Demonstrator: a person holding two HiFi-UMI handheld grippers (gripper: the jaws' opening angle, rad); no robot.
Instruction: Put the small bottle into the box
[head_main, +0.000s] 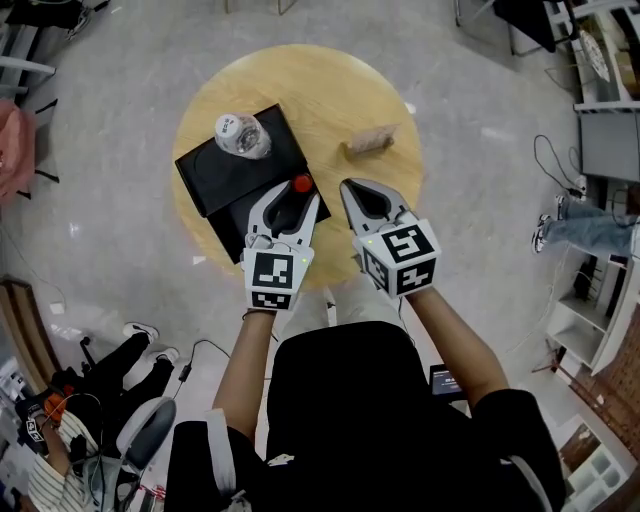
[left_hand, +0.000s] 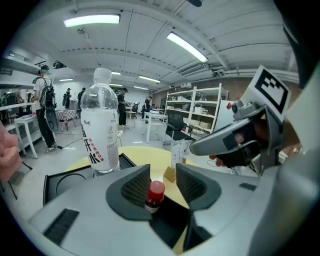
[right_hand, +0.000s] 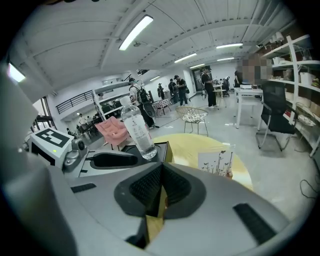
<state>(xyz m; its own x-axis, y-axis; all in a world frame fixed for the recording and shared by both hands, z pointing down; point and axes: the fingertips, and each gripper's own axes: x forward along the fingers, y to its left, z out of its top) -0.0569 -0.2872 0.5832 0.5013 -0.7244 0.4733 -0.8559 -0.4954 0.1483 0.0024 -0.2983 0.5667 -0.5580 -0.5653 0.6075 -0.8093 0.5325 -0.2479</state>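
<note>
Standing at the box's (head_main: 215, 175) four-o'clock corner, small bottle (head_main: 302, 183) sits loose between left gripper's (head_main: 296, 195) wide jaws. Looks delivered, withdrawal remaining; right gripper (head_main: 352, 188) pinched together, empty.

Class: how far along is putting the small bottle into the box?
Done, it seems: the small bottle stands upright at the box's near corner. In hand: the left gripper's fingers stand apart round it, not pressing. Left: draw that gripper away. The right gripper is shut and empty.
</note>
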